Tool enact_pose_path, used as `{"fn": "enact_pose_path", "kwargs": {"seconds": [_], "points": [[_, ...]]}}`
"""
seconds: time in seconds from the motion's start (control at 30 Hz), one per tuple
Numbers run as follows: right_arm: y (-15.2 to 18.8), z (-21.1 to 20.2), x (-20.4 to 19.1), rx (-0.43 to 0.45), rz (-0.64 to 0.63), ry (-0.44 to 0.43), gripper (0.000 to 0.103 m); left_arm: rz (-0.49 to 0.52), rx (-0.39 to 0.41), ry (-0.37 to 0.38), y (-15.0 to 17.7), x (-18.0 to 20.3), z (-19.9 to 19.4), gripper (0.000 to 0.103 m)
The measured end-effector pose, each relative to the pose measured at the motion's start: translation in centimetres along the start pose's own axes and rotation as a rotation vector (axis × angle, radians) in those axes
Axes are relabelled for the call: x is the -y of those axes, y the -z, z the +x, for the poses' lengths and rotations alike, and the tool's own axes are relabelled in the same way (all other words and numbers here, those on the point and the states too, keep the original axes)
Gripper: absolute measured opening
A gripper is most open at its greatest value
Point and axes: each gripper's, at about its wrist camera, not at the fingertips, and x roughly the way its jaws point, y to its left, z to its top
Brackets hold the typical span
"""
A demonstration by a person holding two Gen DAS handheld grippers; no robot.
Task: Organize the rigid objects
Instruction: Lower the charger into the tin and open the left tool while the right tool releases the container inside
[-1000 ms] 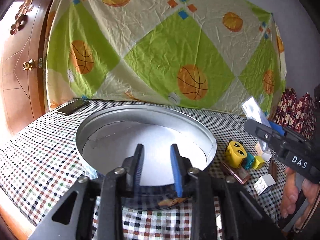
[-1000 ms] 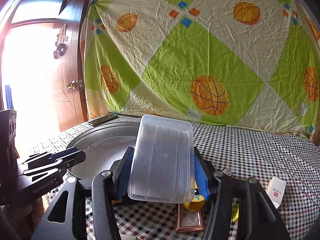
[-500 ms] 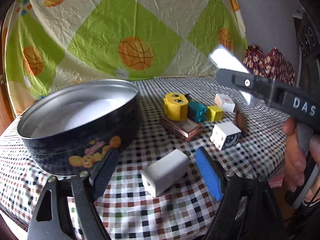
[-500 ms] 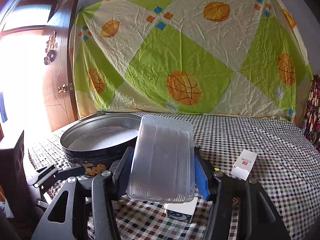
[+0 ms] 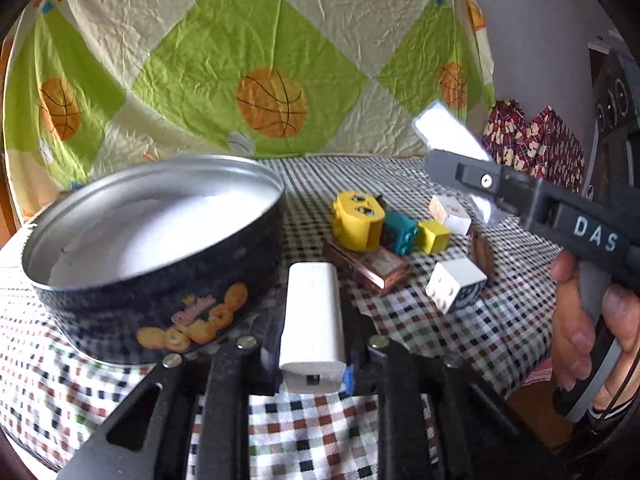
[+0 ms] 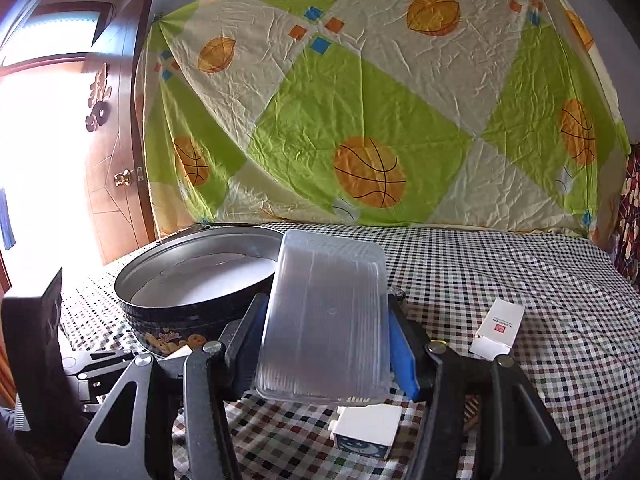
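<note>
My left gripper [image 5: 311, 340] is shut on a white rectangular plug block [image 5: 312, 312], which lies lengthwise between the jaws just right of the round cookie tin [image 5: 160, 304]. The tin holds only a white paper lining. Beyond the block sit a yellow face block [image 5: 356, 220], a teal brick [image 5: 400, 232], a small yellow cube [image 5: 432, 236], a copper-coloured box [image 5: 376, 268] and a white cube [image 5: 456, 286]. My right gripper [image 6: 326, 340] is shut on a clear plastic tray [image 6: 324, 312], held tilted above the table to the right of the tin [image 6: 200, 248].
A checked cloth [image 6: 480, 264] covers the table. A small white carton [image 6: 498, 328] lies to the right, and a white cube with a moon print [image 6: 368, 432] sits under the tray. A basketball-print sheet hangs behind. A wooden door [image 6: 116, 152] stands at the left.
My left gripper swung from above the tin to its right side, spread wide around the white plug block, then shut on it. The right gripper kept the clear tray and drifted sideways.
</note>
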Motion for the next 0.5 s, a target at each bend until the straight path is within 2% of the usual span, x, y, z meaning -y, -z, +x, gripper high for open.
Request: {"fn": "enact_pose_path", "kwargs": {"seconds": [0.13, 0.23, 0.37, 0.5], "points": [[-2.3, 1.6, -1.0, 0.009, -0.024, -0.029, 0.058, 0.012, 0.067, -0.062, -3.0, -1.7, -1.2, 0.019], [-4.0, 3.7, -1.6, -0.011, -0.013, -0.073, 0.058, -0.004, 0.089, -0.126, -5.0, -3.9, -1.5, 0.019], [-5.2, 6.9, -3.2, -0.05, -0.044, -0.098, 0.058, -0.023, 0.086, -0.208, -6.6, -6.8, -0.4, 0.019], [-5.6, 10.3, -4.7, -0.121, -0.05, -0.138, 0.058, -0.054, 0.044, -0.248, -6.9, -9.3, 1.5, 0.019]]}}
